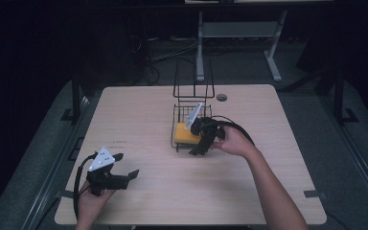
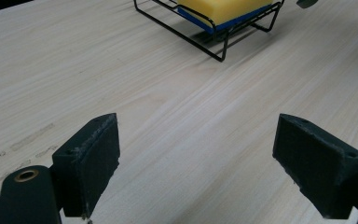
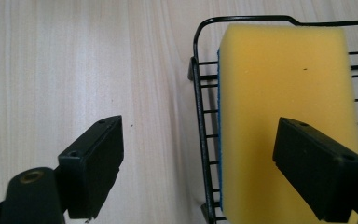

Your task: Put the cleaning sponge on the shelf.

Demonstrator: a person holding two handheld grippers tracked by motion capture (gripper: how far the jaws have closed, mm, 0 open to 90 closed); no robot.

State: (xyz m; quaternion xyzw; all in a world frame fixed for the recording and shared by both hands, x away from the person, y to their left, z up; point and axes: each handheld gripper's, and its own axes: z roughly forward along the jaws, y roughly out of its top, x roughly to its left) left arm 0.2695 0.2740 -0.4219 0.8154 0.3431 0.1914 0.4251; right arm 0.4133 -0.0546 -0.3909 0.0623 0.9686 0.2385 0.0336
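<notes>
Near the worktop's [image 1: 148,201] front-left corner, your left tool [image 1: 123,165] hovers with jaws spread wide, holding nothing. Farther in, toward the middle, your right tool [image 1: 197,149] is likewise wide open and empty (one jaw over the sponge). One yellow sponge [image 3: 279,116] lies in one black wire basket [image 1: 178,125].

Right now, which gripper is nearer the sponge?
Right. The right gripper hangs open just above the sponge in the wire basket; the left gripper sits open, far off near the table's front-left.
</notes>
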